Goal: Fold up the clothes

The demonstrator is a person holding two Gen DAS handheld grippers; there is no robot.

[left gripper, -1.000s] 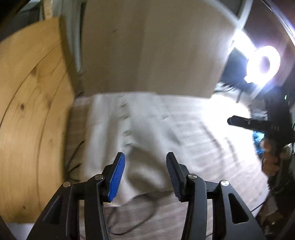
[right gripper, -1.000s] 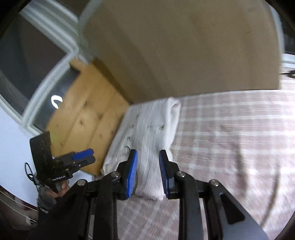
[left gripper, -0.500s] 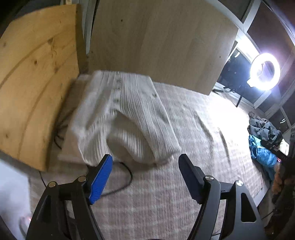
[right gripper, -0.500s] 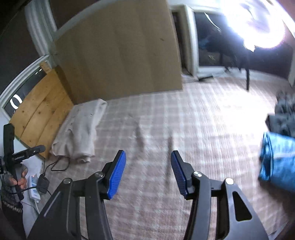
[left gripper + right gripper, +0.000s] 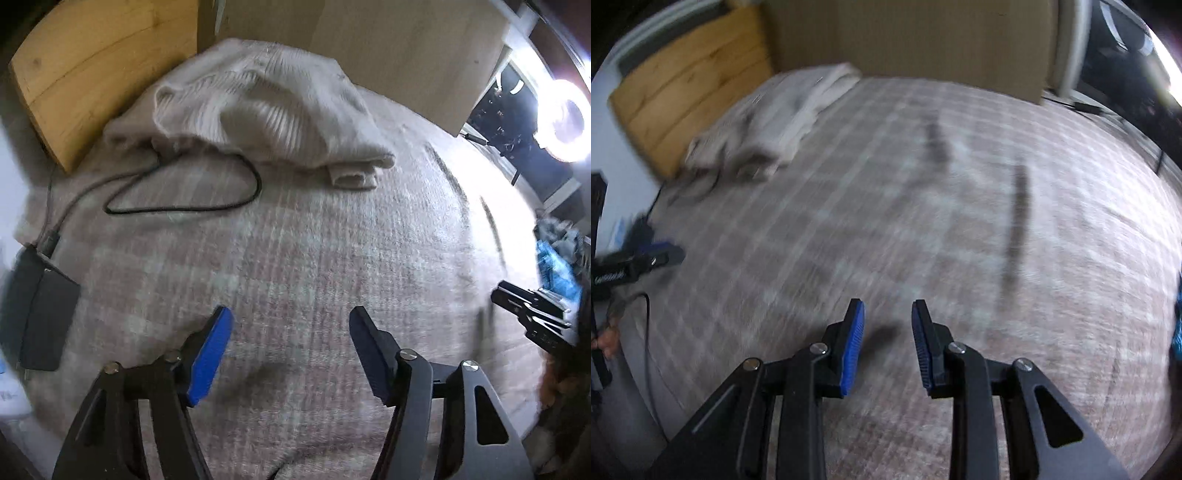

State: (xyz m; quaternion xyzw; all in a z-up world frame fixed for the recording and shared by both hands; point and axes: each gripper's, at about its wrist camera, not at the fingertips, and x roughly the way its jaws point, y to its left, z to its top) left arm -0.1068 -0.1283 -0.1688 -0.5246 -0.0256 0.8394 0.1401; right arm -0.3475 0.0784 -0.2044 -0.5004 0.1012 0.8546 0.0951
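A folded cream ribbed knit garment [image 5: 269,110] lies at the far left corner of the plaid bed cover, against the wooden boards. It also shows in the right wrist view [image 5: 775,122] at the upper left. My left gripper [image 5: 290,325] is open and empty above bare cover, well short of the garment. My right gripper [image 5: 887,314] is open and empty over the middle of the cover. A blue garment [image 5: 554,266] and grey clothes lie at the right edge.
A black cable [image 5: 177,199] loops in front of the garment and runs to a dark power brick [image 5: 37,310] at the left. Wooden boards [image 5: 92,66] stand behind. A ring light [image 5: 565,122] glares at the right. The plaid cover [image 5: 923,206] fills the middle.
Both grippers have pulled back from the folded cream garment, which now lies released by the boards. The left jaws opened wider; the right jaws opened after one second ago, then narrowed slightly.
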